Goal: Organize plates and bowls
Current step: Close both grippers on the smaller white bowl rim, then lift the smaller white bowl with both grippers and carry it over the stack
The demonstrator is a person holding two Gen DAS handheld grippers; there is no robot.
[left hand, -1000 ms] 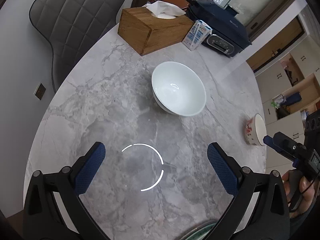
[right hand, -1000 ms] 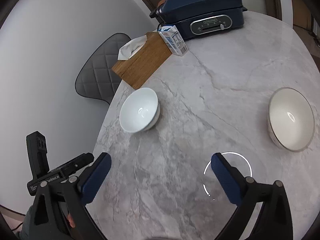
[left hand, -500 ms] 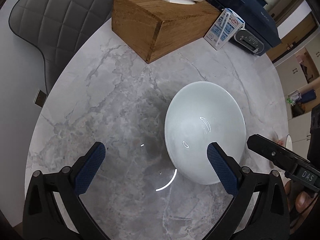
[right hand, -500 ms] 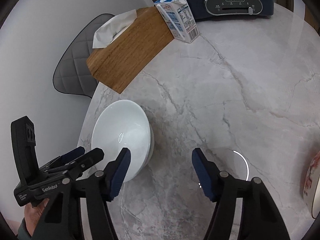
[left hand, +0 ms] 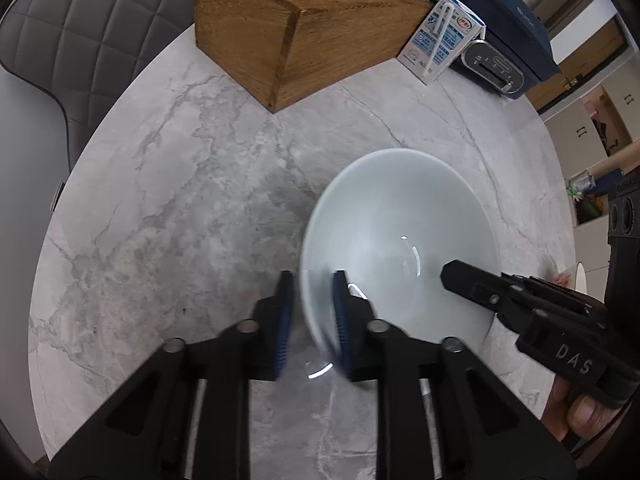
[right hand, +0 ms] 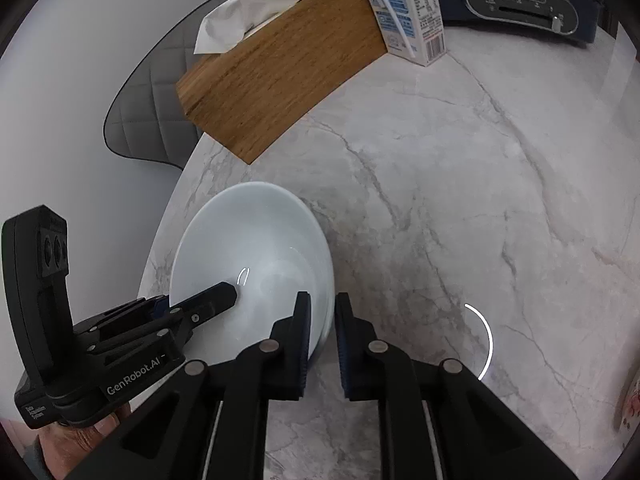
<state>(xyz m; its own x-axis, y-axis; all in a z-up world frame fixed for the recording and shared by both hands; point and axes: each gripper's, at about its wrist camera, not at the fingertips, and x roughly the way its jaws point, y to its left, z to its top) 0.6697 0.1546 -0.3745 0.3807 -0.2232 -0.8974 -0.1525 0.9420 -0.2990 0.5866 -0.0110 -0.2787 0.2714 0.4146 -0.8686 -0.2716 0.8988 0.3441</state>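
Note:
A plain white bowl (left hand: 400, 220) stands upright on the grey marble table (left hand: 180, 200). My left gripper (left hand: 313, 320) has the bowl's left rim between its blue pads, one pad outside the wall and one inside, and its jaws are closing onto it. In the right wrist view the same bowl (right hand: 248, 232) sits low and left, and my right gripper (right hand: 323, 328) straddles its right rim, jaws closing tight on the wall. A finger of the left gripper (right hand: 216, 300) reaches into the bowl from the opposite side. Each tool is held by a person's hand.
A wooden tissue box (left hand: 288, 28), a small milk carton (left hand: 440, 48) and a dark blue appliance (left hand: 500, 20) stand behind the bowl. A grey quilted chair (left hand: 80, 40) sits past the table's left edge. A patterned bowl (right hand: 630, 400) lies at the far right.
Both grippers came down and forward to the white bowl. Their jaws went from wide open to closed over opposite sides of its rim.

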